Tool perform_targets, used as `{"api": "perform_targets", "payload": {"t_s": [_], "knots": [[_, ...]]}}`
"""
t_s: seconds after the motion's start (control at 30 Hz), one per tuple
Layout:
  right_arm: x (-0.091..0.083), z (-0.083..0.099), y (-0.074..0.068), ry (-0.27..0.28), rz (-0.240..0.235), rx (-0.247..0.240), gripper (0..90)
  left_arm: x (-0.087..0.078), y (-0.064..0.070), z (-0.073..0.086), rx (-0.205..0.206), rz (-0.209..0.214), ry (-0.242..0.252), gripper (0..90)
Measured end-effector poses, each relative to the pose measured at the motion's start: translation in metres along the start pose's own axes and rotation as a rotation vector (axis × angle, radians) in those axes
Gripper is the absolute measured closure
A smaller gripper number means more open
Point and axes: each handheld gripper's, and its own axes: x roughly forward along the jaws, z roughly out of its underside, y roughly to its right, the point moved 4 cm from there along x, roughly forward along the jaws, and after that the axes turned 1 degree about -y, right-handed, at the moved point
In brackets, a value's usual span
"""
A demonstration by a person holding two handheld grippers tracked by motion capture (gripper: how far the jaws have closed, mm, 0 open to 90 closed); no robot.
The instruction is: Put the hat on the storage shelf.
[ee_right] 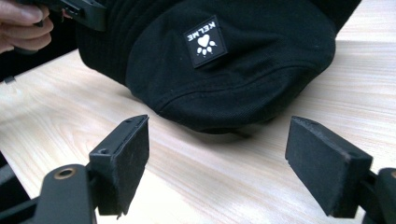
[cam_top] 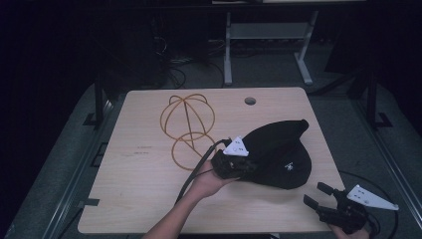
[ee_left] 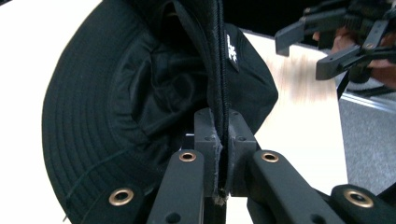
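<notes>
A black bucket hat [cam_top: 281, 152] with a small white paw logo lies on the right half of the wooden table [cam_top: 144, 179]. My left gripper [cam_top: 238, 164] is shut on the hat's brim [ee_left: 219, 93] at its left edge, lifting that edge so the hat's inside [ee_left: 140, 93] faces the left gripper view. My right gripper [cam_top: 316, 194] stands open near the table's front right corner, a short way in front of the hat [ee_right: 224, 60], with nothing between its fingers [ee_right: 123, 158]. It also appears in the left gripper view as the right gripper [ee_left: 310, 51], beyond the hat.
A wire hat frame [cam_top: 186, 124] of tan loops lies on the table's back left part. A round cable hole [cam_top: 250, 101] sits near the far edge. Desk legs [cam_top: 228, 50] and cables stand on the dark floor behind.
</notes>
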Motion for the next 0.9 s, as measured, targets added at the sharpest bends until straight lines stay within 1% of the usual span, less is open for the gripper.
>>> {"api": "perform_targets", "payload": {"t_s": [0.03, 0.07, 0.1, 0.13, 0.2, 0.23, 0.27, 0.3, 0.33, 0.37, 0.4, 0.43, 0.47, 0.53, 0.57, 0.6, 0.63, 0.67, 0.7, 0.77, 0.8, 0.83, 0.87, 0.9], "knots": [[0.001, 0.0, 0.0, 0.006, -0.002, 0.011, 20.8, 0.0, 0.0, 0.0, 0.0, 0.0, 0.0, 85.4], [0.001, 0.0, 0.0, 0.006, -0.002, 0.011, 20.8, -0.002, -0.001, -0.001, -0.007, 0.001, 0.012, 85.4], [0.001, -0.001, 0.0, 0.01, -0.004, 0.017, 20.8, -0.003, -0.002, -0.003, -0.023, 0.008, 0.029, 85.4], [0.002, -0.002, 0.001, 0.015, -0.003, 0.039, 20.8, -0.005, -0.003, -0.005, -0.036, 0.011, 0.045, 85.4], [0.002, -0.003, 0.001, 0.031, -0.007, 0.062, 20.8, -0.007, -0.003, -0.006, -0.047, 0.011, 0.06, 85.4], [0.002, -0.003, 0.001, 0.031, -0.007, 0.062, 20.8, -0.007, -0.003, -0.006, -0.047, 0.011, 0.06, 85.4], [0.003, -0.004, 0.002, 0.041, -0.011, 0.083, 20.8, -0.008, -0.004, -0.007, -0.059, 0.012, 0.066, 85.4], [0.003, -0.004, 0.002, 0.041, -0.011, 0.083, 20.8, -0.008, -0.004, -0.007, -0.059, 0.012, 0.066, 85.5], [0.006, -0.004, 0.003, 0.049, -0.012, 0.105, 20.8, -0.009, -0.004, -0.009, -0.058, 0.008, 0.069, 85.5], [0.006, -0.004, 0.003, 0.049, -0.012, 0.105, 20.8, -0.009, -0.004, -0.009, -0.058, 0.008, 0.069, 85.4], [0.01, -0.005, 0.005, 0.05, -0.014, 0.136, 20.3, -0.011, -0.003, -0.011, -0.054, 0.01, 0.071, 85.5], [0.01, -0.005, 0.005, 0.05, -0.014, 0.136, 20.3, -0.011, -0.003, -0.011, -0.054, 0.01, 0.071, 85.5], [0.013, -0.006, 0.007, 0.054, -0.021, 0.168, 20.2, -0.011, -0.002, -0.012, -0.048, 0.01, 0.076, 85.5], [0.014, -0.006, 0.008, 0.057, -0.02, 0.174, 20.2, -0.012, -0.002, -0.013, -0.049, 0.011, 0.08, 85.5], [0.015, -0.007, 0.01, 0.063, -0.021, 0.191, 20.3, -0.012, -0.002, -0.013, -0.049, 0.012, 0.084, 85.5], [0.017, -0.008, 0.012, 0.068, -0.032, 0.229, 20.6, -0.012, -0.003, -0.013, -0.049, 0.013, 0.081, 85.4], [0.018, -0.009, 0.012, 0.066, -0.034, 0.241, 21.2, -0.012, -0.003, -0.013, -0.049, 0.013, 0.081, 85.4], [0.02, -0.009, 0.014, 0.075, -0.044, 0.27, 21.8, -0.013, -0.003, -0.013, -0.055, 0.015, 0.086, 85.5], [0.02, -0.009, 0.014, 0.075, -0.044, 0.27, 21.8, -0.013, -0.003, -0.013, -0.055, 0.015, 0.086, 85.5], [0.026, -0.009, 0.016, 0.058, -0.049, 0.304, 21.7, -0.014, -0.003, -0.013, -0.055, 0.016, 0.085, 85.5], [0.031, -0.009, 0.018, 0.054, -0.052, 0.336, 21.7, -0.014, -0.003, -0.014, -0.054, 0.018, 0.091, 85.5], [0.031, -0.009, 0.018, 0.054, -0.052, 0.336, 21.7, -0.014, -0.003, -0.014, -0.054, 0.018, 0.091, 85.5], [0.035, -0.01, 0.019, 0.052, -0.06, 0.362, 21.7, -0.014, -0.002, -0.014, -0.049, 0.02, 0.093, 85.5], [0.035, -0.01, 0.019, 0.052, -0.06, 0.362, 21.7, -0.014, -0.002, -0.014, -0.049, 0.02, 0.093, 85.5]]}}
